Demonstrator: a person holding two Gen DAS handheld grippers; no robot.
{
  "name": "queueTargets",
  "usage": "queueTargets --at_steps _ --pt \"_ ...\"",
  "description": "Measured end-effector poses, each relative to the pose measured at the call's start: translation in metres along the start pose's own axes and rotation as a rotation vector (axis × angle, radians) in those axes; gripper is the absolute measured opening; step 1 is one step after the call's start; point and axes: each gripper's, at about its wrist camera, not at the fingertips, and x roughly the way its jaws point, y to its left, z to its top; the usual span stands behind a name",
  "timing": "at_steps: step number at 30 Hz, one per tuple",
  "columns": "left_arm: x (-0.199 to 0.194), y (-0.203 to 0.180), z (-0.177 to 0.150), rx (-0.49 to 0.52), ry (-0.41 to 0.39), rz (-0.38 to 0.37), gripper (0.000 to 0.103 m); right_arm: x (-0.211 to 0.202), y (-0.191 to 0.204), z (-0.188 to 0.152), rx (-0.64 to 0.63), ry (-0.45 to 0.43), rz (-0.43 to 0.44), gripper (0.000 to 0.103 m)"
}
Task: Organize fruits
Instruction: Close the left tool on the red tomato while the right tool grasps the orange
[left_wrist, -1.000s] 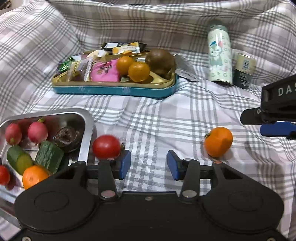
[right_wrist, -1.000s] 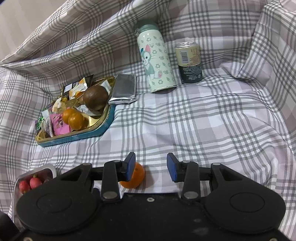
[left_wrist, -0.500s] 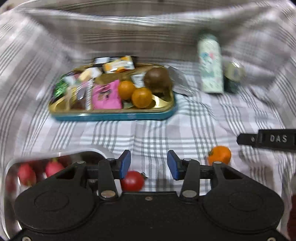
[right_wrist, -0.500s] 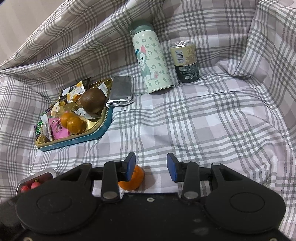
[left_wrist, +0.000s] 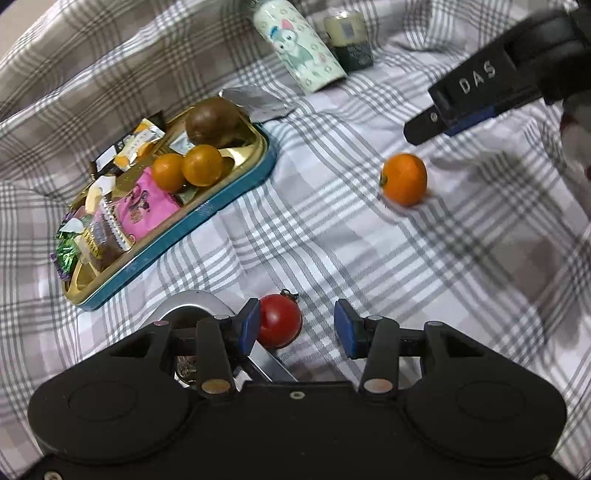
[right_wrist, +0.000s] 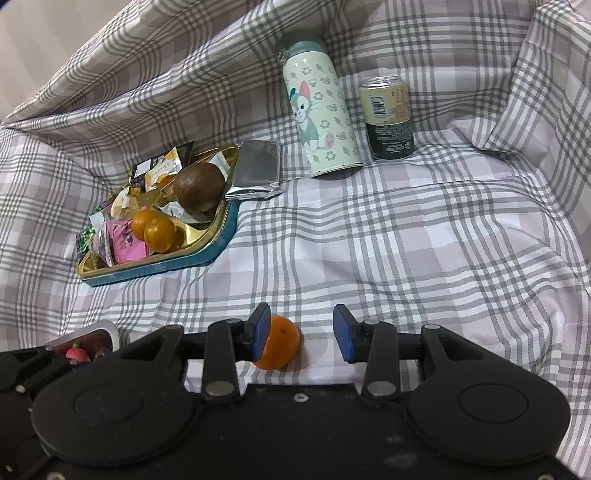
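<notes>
A red tomato (left_wrist: 279, 325) lies on the checked cloth beside the steel tray's rim (left_wrist: 192, 301). My left gripper (left_wrist: 295, 326) is open and empty, with the tomato against its left finger. An orange tangerine (left_wrist: 404, 179) lies further right on the cloth; it also shows in the right wrist view (right_wrist: 279, 347). My right gripper (right_wrist: 300, 338) is open and empty above it, the tangerine next to its left finger. The steel tray (right_wrist: 101, 330) holds a radish (right_wrist: 77, 353).
A teal and gold tin (left_wrist: 207, 218) at the back left holds two tangerines (left_wrist: 188, 170), a brown round fruit (left_wrist: 212, 122) and snack packets. A foil packet (right_wrist: 258, 170), a cat-print flask (right_wrist: 319, 107) and a can (right_wrist: 389, 118) stand behind. The cloth rises in folds all around.
My left gripper has swung right and rolled, so the tin now sits far left and the steel tray has dropped mostly under it. The right gripper has barely moved over the tangerine.
</notes>
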Motion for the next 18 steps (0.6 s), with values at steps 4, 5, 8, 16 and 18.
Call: queueTargets --at_steps 4,5,8,16,18 --pt "0.006 0.007 0.004 0.012 0.016 0.002 0.053 0.003 0.001 0.001 -0.006 0.008 0.001 0.041" --pt "0.006 0.009 0.005 0.012 0.020 -0.007 0.053 0.004 0.001 0.001 -0.007 0.012 0.003 0.041" --pt "0.008 0.014 0.008 0.013 0.029 -0.026 0.053 0.006 0.001 0.002 -0.002 0.026 0.020 0.041" --pt "0.013 0.011 0.008 0.049 0.026 0.014 0.035 0.020 0.007 0.001 0.025 0.098 0.090 0.041" --pt "0.012 0.016 0.008 0.016 0.023 0.006 0.034 0.024 0.012 -0.001 0.004 0.097 0.066 0.041"
